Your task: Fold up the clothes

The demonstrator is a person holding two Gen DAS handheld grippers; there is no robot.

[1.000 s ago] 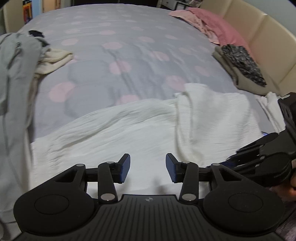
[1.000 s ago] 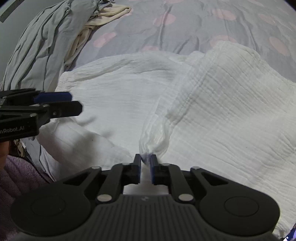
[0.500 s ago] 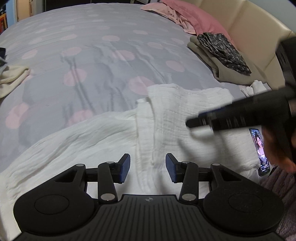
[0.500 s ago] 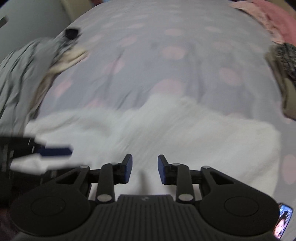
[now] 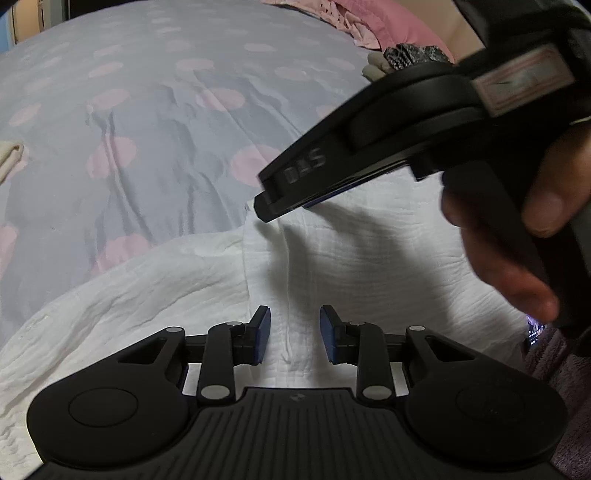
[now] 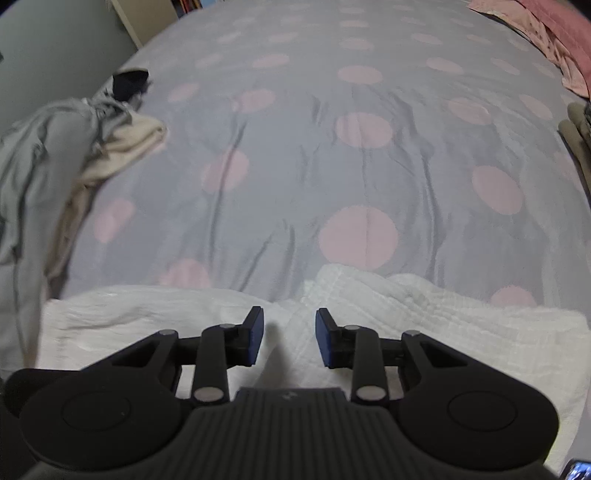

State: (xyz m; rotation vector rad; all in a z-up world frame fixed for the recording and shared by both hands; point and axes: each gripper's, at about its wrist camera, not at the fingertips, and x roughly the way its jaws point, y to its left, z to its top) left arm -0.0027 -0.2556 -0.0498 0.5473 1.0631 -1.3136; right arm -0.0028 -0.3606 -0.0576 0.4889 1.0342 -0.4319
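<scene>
White cloth [image 5: 369, 266] on bed [image 5: 166, 110], part-folded; I'm lining up the next fold.
My left hand-held gripper [image 5: 294, 334] is narrowing over a crease, jaws not on it yet; right hand-held gripper [image 6: 290, 338] part-open, empty, at the far edge. Next: pinch the edge, carry it across.

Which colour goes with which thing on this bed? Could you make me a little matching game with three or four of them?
Things:
1. garment under the grippers
2. bedcover
3. heap at the left edge
4. pillow at the far right

Colours:
a. grey
b. white
c. pink
d. lilac with pink dots

Pairs: 1-b, 2-d, 3-a, 4-c
</scene>
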